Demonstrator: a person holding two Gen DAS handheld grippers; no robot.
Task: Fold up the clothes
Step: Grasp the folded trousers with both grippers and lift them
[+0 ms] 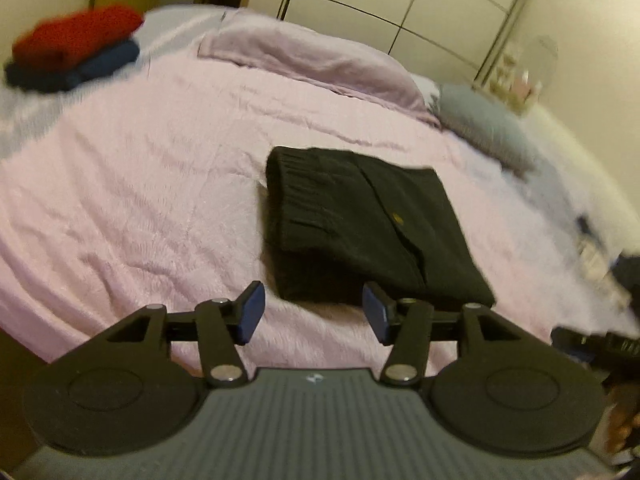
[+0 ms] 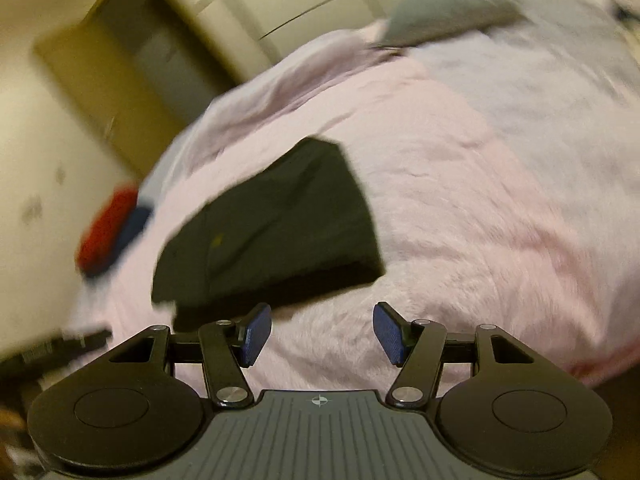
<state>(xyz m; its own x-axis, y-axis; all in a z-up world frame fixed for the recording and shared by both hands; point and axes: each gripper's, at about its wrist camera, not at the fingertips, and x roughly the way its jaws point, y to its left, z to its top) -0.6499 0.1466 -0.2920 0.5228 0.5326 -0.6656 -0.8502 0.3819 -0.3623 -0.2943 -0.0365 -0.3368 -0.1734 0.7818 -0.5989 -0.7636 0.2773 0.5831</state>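
A black knitted sweater (image 1: 368,232) lies folded on a pink blanket (image 1: 140,200) that covers the bed. The left gripper (image 1: 314,312) hovers just before its near edge, with the two blue pads (image 1: 250,312) wide apart and nothing between them. Far at the left, a red garment (image 1: 76,34) sits on top of a dark blue one (image 1: 72,70). A grey pillow (image 1: 484,124) lies at the right.

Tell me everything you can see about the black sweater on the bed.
The black sweater is a dark knit, folded into a thick, roughly rectangular bundle. Ribbed knit shows along its left part in the left wrist view, a seam or placket line runs down its top face, and a tiny yellow mark sits beside that line. It lies flat on the pink blanket, which alone touches it. Both the left gripper and the right gripper are open, empty and short of its near edge.
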